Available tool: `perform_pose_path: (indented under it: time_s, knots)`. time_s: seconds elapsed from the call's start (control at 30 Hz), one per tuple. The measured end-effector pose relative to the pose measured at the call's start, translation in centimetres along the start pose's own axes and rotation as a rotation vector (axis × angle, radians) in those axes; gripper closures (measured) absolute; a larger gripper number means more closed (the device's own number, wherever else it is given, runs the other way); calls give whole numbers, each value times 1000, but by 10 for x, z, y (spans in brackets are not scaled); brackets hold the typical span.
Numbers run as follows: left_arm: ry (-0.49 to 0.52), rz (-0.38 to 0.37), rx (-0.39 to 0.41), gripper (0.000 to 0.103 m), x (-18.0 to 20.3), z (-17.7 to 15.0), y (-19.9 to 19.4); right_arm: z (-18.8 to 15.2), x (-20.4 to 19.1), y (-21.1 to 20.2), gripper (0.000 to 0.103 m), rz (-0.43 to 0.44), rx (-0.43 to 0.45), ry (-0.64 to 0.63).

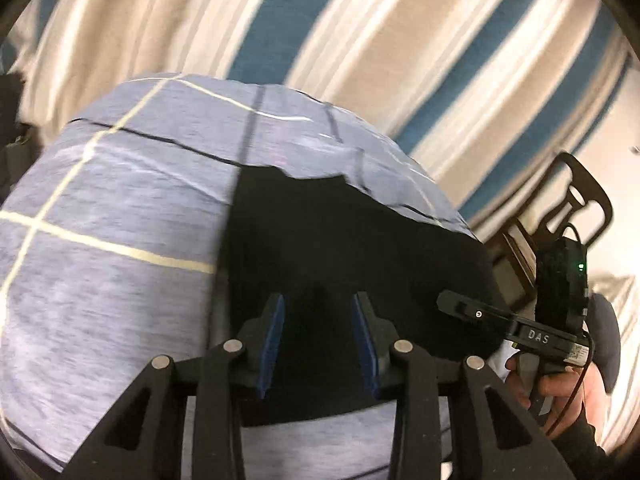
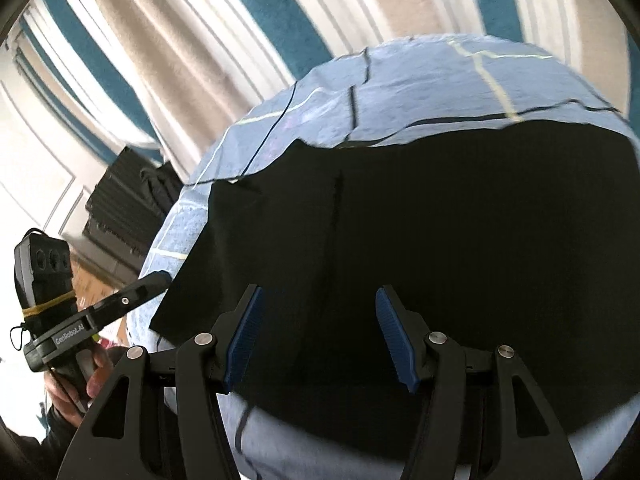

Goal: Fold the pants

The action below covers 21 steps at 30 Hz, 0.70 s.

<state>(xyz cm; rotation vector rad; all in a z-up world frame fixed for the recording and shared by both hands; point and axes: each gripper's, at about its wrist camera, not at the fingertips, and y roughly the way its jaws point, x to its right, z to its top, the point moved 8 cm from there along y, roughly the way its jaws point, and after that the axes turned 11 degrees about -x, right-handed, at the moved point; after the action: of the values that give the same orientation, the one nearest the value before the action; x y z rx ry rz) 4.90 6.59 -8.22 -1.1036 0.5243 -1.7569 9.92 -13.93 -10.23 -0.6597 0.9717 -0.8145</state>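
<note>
Black pants (image 1: 344, 248) lie flat on a blue checked sheet (image 1: 112, 200); they also show in the right wrist view (image 2: 460, 220). My left gripper (image 1: 319, 304) hovers open over the near part of the pants, nothing between its blue pads. My right gripper (image 2: 320, 300) is open over the pants too, its jaws wide apart and empty. The right gripper shows at the right edge of the left wrist view (image 1: 452, 302), near the pants' right edge. The left gripper shows in the right wrist view (image 2: 160, 278), at the pants' left edge.
The sheet (image 2: 420, 88) covers a raised surface. Behind it hangs a curtain (image 1: 360, 32) with blue, beige and white stripes. A dark chair (image 1: 576, 196) stands at the right. A dark box-like object (image 2: 120, 200) stands at the left in the right wrist view.
</note>
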Motion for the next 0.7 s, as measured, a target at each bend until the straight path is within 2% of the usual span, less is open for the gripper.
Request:
perform_pose_path:
  time_s: [0.3,0.33,0.4,0.5,0.63,0.7]
  knots:
    - [-18,48,8,66,-21,2,3,44,-3,40,47,4,-3,4]
    - [-15,52,7,66,-21,2,4,46,-3,41,52,5,-3,9]
    - [-14,54,2,66,-20,2,7,48,-6,42,98,17,-23,11]
    - [-11,62,-2,66,-20,1,10,46,-9,41,99,46,-34,15]
    - [-10,67,-4,66,-20,0,11,49,1,18,99,68,49,54]
    - [-9,69,-12,66,-19,0,14,50,13,18,99,61,55,89]
